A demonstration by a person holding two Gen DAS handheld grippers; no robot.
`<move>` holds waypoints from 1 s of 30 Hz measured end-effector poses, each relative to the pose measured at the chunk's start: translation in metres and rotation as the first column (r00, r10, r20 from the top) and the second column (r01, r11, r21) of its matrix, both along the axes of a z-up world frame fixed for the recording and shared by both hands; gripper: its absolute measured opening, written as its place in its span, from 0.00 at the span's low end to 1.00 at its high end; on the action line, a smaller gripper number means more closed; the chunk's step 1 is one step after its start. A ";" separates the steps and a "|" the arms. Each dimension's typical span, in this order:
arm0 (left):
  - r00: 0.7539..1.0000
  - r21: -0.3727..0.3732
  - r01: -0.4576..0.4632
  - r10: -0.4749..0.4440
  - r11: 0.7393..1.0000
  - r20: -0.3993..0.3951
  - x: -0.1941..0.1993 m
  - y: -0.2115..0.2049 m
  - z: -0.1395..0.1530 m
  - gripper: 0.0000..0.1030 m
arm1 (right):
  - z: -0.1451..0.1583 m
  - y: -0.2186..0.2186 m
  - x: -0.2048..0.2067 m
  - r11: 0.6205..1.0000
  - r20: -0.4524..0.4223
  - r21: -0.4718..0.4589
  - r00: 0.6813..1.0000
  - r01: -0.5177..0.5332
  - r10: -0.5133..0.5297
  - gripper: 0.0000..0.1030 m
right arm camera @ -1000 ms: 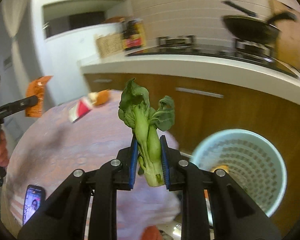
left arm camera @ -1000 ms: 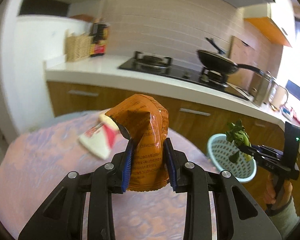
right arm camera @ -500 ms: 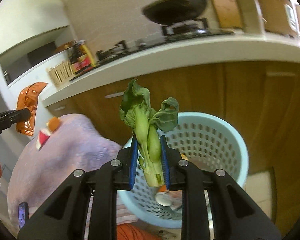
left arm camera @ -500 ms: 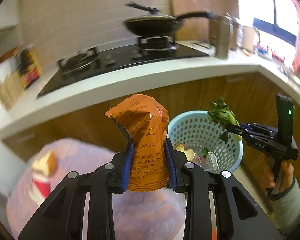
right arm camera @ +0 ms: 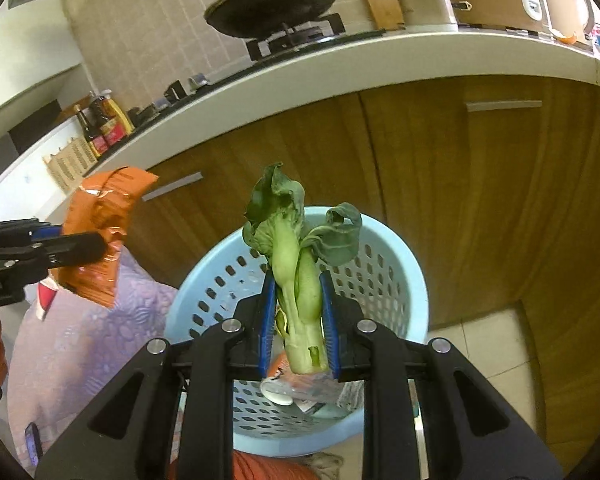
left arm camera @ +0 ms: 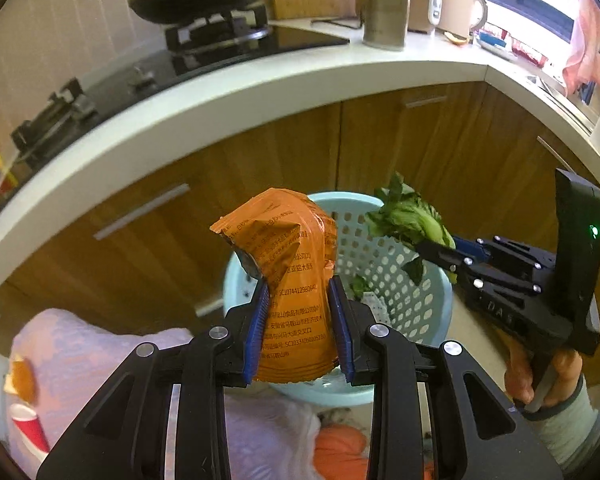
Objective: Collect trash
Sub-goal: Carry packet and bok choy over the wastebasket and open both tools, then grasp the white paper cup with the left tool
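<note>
My left gripper [left arm camera: 298,300] is shut on an orange snack bag [left arm camera: 288,280], held upright in front of the light blue perforated basket [left arm camera: 420,308]. My right gripper [right arm camera: 298,300] is shut on a green bok choy [right arm camera: 296,280], its stem between the blue pads, right above the basket [right arm camera: 392,280]. In the left wrist view the right gripper [left arm camera: 436,254] holds the bok choy [left arm camera: 408,216] over the basket's rim. In the right wrist view the left gripper [right arm camera: 96,246] and its orange bag [right arm camera: 104,224] hang to the basket's left. Wrappers lie in the basket's bottom.
The basket stands on the floor before wooden cabinets [right arm camera: 440,184] under a white countertop [left arm camera: 220,100] with a stove and pan. A round table with a purple cloth [right arm camera: 80,328] sits left, bearing a red-white wrapper [left arm camera: 28,428], orange peel [left arm camera: 20,376] and a phone [right arm camera: 32,444].
Both grippers have swung right from the table to the basket and dipped toward it. The orange bag and the bok choy stay gripped. The basket now fills the middle of both views.
</note>
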State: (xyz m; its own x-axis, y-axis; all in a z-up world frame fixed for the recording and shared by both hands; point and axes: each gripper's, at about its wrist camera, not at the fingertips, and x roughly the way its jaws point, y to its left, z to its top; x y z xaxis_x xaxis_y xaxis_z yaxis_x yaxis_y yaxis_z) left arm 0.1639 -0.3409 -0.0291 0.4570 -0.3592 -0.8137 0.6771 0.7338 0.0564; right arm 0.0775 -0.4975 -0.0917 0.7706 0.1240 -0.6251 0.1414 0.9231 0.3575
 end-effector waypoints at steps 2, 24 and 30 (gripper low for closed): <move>0.999 0.003 0.000 0.000 1.000 -0.035 0.006 -0.006 -0.007 0.29 | -0.002 0.001 0.003 1.000 -0.015 -0.002 1.000 -0.011 0.011 0.18; 0.999 -0.026 0.036 -0.036 0.999 -0.003 -0.008 0.008 0.011 0.64 | 0.034 0.005 -0.019 0.999 0.047 -0.008 0.998 0.038 -0.038 0.20; 0.999 -0.130 -0.008 0.014 0.992 0.049 -0.022 0.059 0.048 0.65 | 0.047 0.040 -0.017 0.999 0.074 -0.041 0.997 -0.035 0.038 0.20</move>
